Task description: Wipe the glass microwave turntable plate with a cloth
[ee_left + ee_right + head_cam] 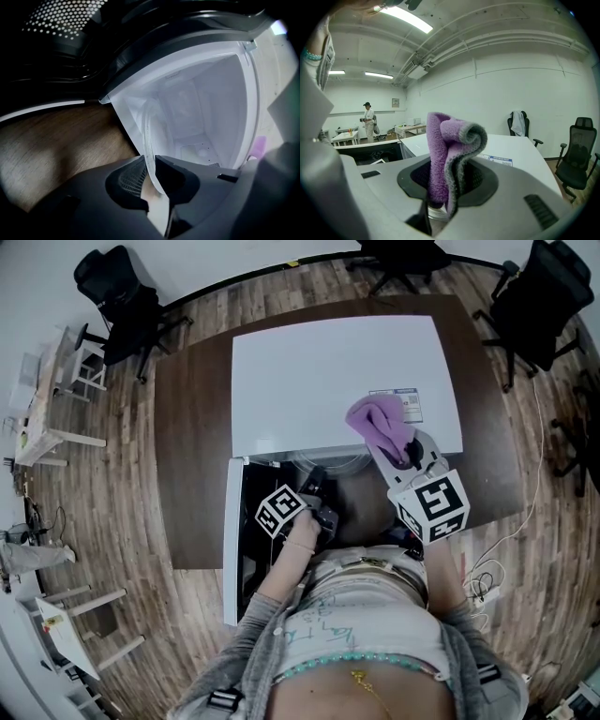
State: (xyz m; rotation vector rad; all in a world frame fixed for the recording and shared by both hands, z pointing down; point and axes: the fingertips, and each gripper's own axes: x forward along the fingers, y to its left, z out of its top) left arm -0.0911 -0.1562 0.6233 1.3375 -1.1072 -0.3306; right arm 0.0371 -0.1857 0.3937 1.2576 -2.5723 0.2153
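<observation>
I see a purple cloth [440,154] with a grey edge, a clear glass turntable plate [148,140], a white microwave [347,381] that is white inside too, a dark brown wood-grain table [192,427], and black-and-white square patterns on the marker cubes [433,505].

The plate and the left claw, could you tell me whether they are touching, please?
Touching. The left gripper view shows the plate, its rim pinched between the jaws of the left claw.

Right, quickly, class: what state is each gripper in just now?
Left gripper: closed on the rim of the plate.
Right gripper: closed on the cloth.
</observation>
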